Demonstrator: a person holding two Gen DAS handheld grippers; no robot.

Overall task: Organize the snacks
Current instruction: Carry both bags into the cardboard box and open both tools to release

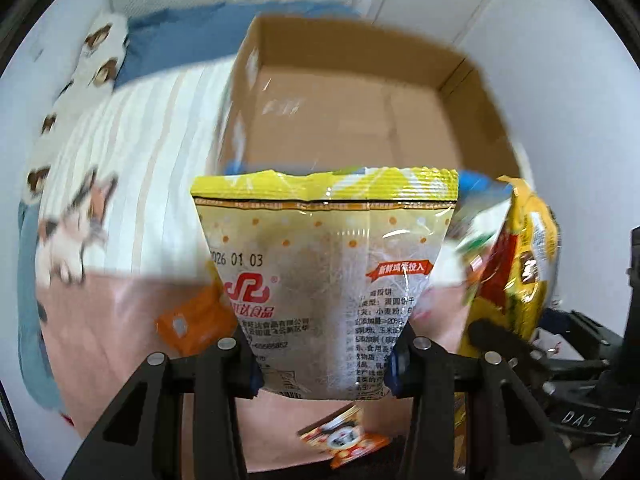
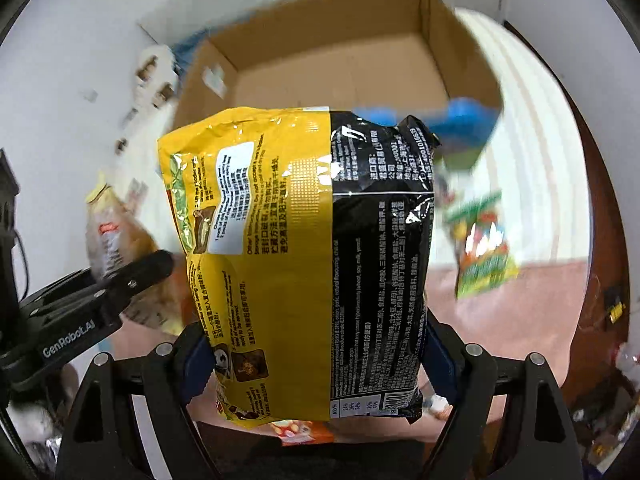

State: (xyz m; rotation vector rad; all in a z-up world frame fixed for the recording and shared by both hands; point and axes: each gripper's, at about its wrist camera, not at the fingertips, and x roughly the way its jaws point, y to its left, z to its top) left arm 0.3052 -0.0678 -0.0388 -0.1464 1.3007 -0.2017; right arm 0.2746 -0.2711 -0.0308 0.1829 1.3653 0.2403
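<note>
My left gripper [image 1: 324, 360] is shut on a pale yellow biscuit bag [image 1: 320, 264], held upright in the air in front of an open cardboard box [image 1: 352, 40]. My right gripper [image 2: 320, 360] is shut on a yellow and black noodle pack [image 2: 304, 248], also lifted before the box [image 2: 328, 20]. The two grippers hang side by side. The noodle pack [image 1: 516, 264] shows at the right of the left wrist view. The biscuit bag [image 2: 116, 240] and the left gripper's fingers [image 2: 136, 272] show at the left of the right wrist view. The box's visible floor is bare.
On the pink blanket [image 1: 100, 320] lie an orange snack pack [image 1: 192, 320] and another orange pack [image 1: 344, 440]. A green snack bag [image 2: 480, 244] lies at the right, and a blue pack [image 2: 468, 120] sits by the box's near corner. The box stands on a striped sheet [image 1: 140, 140].
</note>
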